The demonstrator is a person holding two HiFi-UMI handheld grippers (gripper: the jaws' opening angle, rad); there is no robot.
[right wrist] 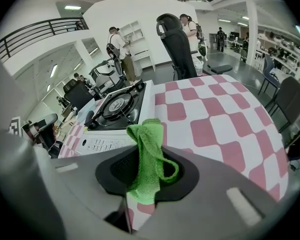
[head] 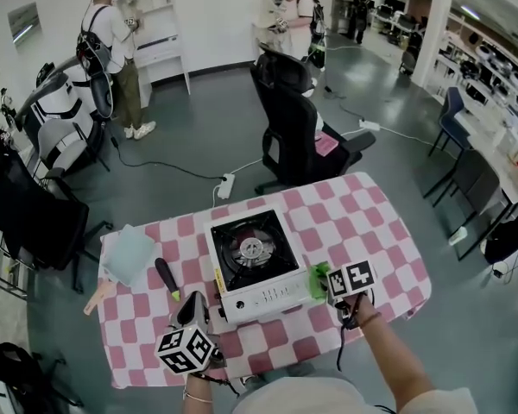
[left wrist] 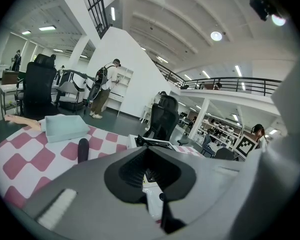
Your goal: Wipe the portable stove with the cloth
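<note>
The portable stove (head: 250, 261), white with a black top and a round burner, sits in the middle of the pink-and-white checked table (head: 388, 248). My right gripper (head: 325, 285) is at the stove's front right corner, shut on a green cloth (head: 318, 280). In the right gripper view the cloth (right wrist: 149, 149) hangs bunched between the jaws of the right gripper (right wrist: 147, 176), with the stove (right wrist: 117, 109) just ahead to the left. At the stove's front left corner, the left gripper (head: 190, 311) looks shut and holds nothing. The left gripper (left wrist: 151, 176) points at the stove's white edge (left wrist: 140, 141).
A pale blue tray (head: 129, 253) and a black-handled tool (head: 167, 279) lie on the table left of the stove, and a wooden piece (head: 99, 296) pokes over the left edge. A black office chair (head: 298, 128) stands beyond the far edge. People stand farther back.
</note>
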